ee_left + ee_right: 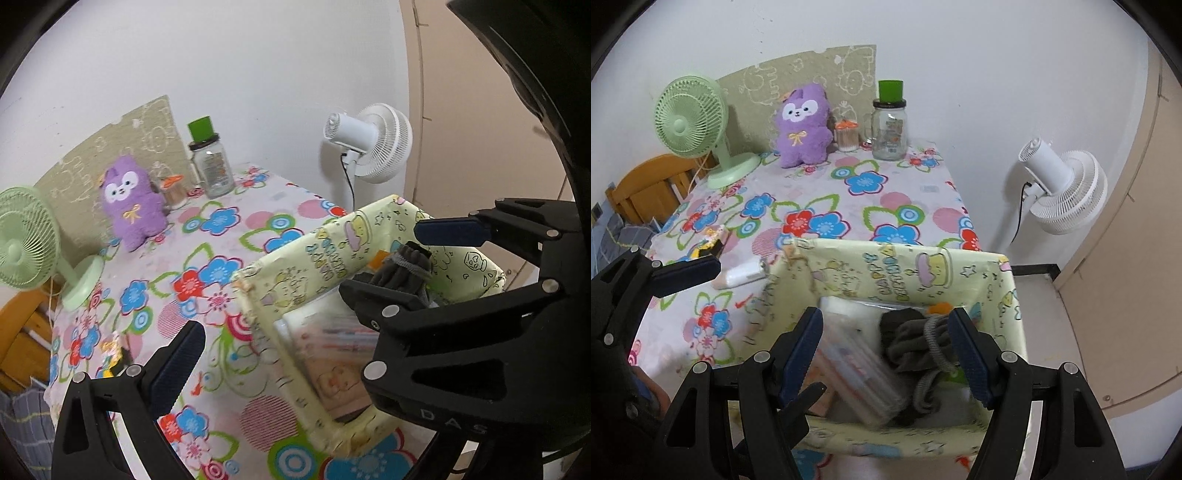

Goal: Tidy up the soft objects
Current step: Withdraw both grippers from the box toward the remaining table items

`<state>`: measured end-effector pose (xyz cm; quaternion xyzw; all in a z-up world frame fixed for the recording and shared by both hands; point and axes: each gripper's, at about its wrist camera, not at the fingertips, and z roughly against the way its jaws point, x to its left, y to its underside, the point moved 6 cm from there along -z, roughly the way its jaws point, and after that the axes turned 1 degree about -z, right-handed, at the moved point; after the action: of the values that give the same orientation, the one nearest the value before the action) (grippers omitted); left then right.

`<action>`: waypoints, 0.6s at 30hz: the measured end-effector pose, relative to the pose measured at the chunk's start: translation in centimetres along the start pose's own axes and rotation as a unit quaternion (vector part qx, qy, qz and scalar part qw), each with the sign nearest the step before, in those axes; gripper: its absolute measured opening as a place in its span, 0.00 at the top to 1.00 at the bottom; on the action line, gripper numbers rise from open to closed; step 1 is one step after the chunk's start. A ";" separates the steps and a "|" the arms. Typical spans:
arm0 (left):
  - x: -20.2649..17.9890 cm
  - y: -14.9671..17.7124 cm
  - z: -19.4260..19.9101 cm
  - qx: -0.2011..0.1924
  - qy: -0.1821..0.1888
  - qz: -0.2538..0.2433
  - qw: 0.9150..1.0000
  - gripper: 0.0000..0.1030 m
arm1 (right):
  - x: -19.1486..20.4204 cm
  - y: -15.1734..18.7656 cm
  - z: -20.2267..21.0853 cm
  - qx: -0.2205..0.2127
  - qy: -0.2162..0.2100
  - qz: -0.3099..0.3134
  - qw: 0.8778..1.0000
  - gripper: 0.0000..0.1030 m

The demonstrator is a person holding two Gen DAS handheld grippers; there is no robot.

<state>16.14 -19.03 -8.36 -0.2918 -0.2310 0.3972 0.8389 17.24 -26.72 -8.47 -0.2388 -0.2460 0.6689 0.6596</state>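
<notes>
A pale yellow fabric box (905, 273) (332, 243) stands at the near right corner of the flowered tablecloth (879, 206). Dark grey socks (916, 343) (406, 266) lie bunched inside it beside a clear packet (857, 369). My right gripper (886, 317) (380, 258) hangs open over the box, its pads on either side of the socks without pressing them. My left gripper (772, 325) (295, 332) stands open astride the box's left wall with nothing held; its right finger is hidden in the left wrist view. A purple plush (803, 125) (129, 206) sits upright at the back.
At the table's back stand a green desk fan (690, 114), a glass jar with a green lid (889, 125) and a small swab pot (846, 136). A white charger (742, 277) lies left of the box. A white floor fan (1063, 188) stands to the right and a wooden chair (646, 184) to the left.
</notes>
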 end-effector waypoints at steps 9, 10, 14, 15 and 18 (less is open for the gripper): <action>3.1 1.1 3.1 -0.020 -0.025 0.032 0.999 0.00 | 3.2 -0.6 2.2 -0.026 -0.008 -0.014 1.000 0.22; 3.4 1.3 3.4 -0.021 -0.029 0.035 0.999 0.00 | 3.8 -0.7 2.5 -0.030 -0.008 -0.014 0.999 0.22; 5.0 2.0 4.6 -0.024 -0.045 0.049 0.998 0.00 | 5.6 -1.0 3.5 -0.042 -0.009 -0.009 0.999 0.20; 5.4 2.2 4.9 -0.025 -0.048 0.053 0.997 0.00 | 6.0 -1.0 3.7 -0.045 -0.009 -0.008 0.999 0.20; 6.7 2.7 5.9 -0.030 -0.057 0.066 0.996 0.00 | 7.5 -1.3 4.5 -0.058 -0.011 -0.006 0.998 0.17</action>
<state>14.96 -10.47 -4.87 -0.3080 -0.2705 0.4611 0.7870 15.27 -19.31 -4.15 -0.2682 -0.2928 0.6523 0.6456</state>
